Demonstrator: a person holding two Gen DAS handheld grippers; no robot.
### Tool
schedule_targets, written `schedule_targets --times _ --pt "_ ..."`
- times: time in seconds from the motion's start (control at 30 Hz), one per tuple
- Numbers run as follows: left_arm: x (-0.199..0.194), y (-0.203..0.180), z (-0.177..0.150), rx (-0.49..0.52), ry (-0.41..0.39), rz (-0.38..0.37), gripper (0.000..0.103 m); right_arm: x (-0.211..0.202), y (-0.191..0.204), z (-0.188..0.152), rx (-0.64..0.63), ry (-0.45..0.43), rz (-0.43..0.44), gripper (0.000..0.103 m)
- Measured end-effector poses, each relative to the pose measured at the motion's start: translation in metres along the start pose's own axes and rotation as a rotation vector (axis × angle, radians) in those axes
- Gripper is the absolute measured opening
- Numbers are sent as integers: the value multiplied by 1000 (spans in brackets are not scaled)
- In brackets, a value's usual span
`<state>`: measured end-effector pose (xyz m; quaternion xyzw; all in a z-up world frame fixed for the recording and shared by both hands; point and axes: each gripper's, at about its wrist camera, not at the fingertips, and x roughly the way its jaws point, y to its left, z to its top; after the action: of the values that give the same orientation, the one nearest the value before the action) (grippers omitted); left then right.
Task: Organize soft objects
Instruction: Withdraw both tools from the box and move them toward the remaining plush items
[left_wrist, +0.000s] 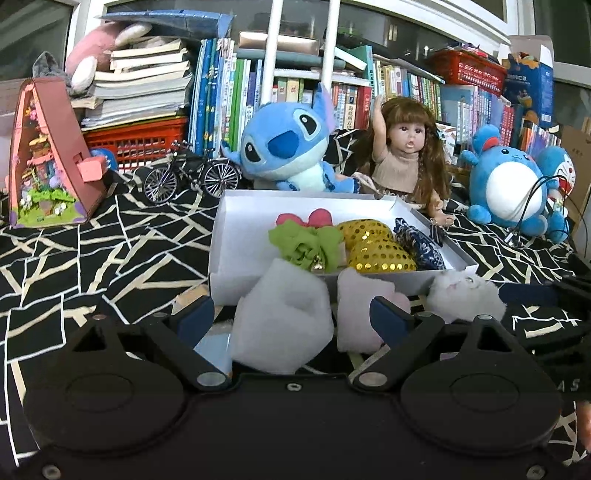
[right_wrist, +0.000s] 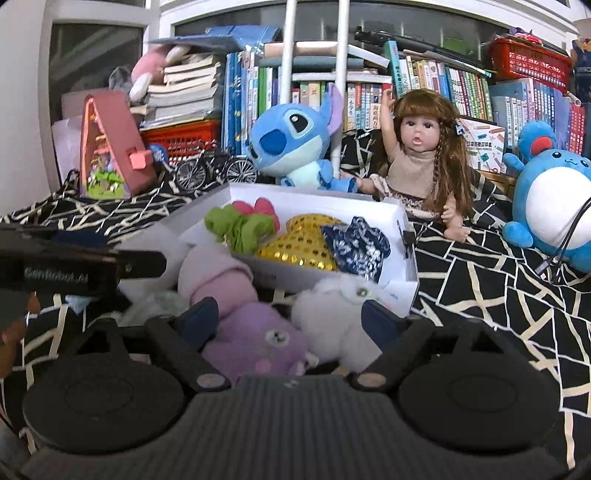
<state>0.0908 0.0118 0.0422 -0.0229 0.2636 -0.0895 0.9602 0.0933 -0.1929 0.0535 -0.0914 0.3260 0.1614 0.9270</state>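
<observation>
- Black bedspread with cream line pattern (left_wrist: 110, 236) is seen across the whole surface; behind it a wall of upright books (left_wrist: 229, 85) is stacked on red plastic crates (left_wrist: 136, 138).
- Far left: a pink triangular miniature house model (left_wrist: 48, 155) is stood on the spread; a small black metal bicycle model (left_wrist: 192, 175) is parked just beside it.
- Centre back: a blue plush alien toy (left_wrist: 284, 144) is propped upright, with a long-haired brown doll in a beige top (left_wrist: 402, 151) seated beside it, one arm raised.
- Centre: a shallow white cardboard box (left_wrist: 236, 221) is set in front of them. Loaded left to right: a red fabric piece (left_wrist: 317, 217), a green fabric flower (left_wrist: 306, 245), a gold sequinned pouch (left_wrist: 376, 247), a dark blue patterned cloth (left_wrist: 419, 243).
- Left gripper (left_wrist: 291, 317): fingers are spread apart, nothing clamped. A white foam-like soft lump (left_wrist: 284, 317) and a pale pink soft piece (left_wrist: 364, 306) are sat between them, just short of the box's near wall.
- Right gripper (right_wrist: 290, 321): fingers are likewise spread, nothing pinched. A purple plush toy (right_wrist: 258, 343) and a white fluffy plush with green eyes (right_wrist: 340, 310) are lying between them, outside the box at its near wall.
- Far right: a round blue-and-white plush (left_wrist: 513, 184) is stood on the spread, well apart from the box.
</observation>
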Motion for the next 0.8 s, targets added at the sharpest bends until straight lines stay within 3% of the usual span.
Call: schedule_targets --times 0.4,0.53,0.8 --pt "4 -1 -12 32 8 9 80 1 6 -17 -24 35 -3 87" --pt "7 -3 -14 56 2 13 67 3 9 -18 -28 42 -1 86" --pt "14 -6 -17 92 -8 15 65 8 21 -19 -67 56 -1 84"
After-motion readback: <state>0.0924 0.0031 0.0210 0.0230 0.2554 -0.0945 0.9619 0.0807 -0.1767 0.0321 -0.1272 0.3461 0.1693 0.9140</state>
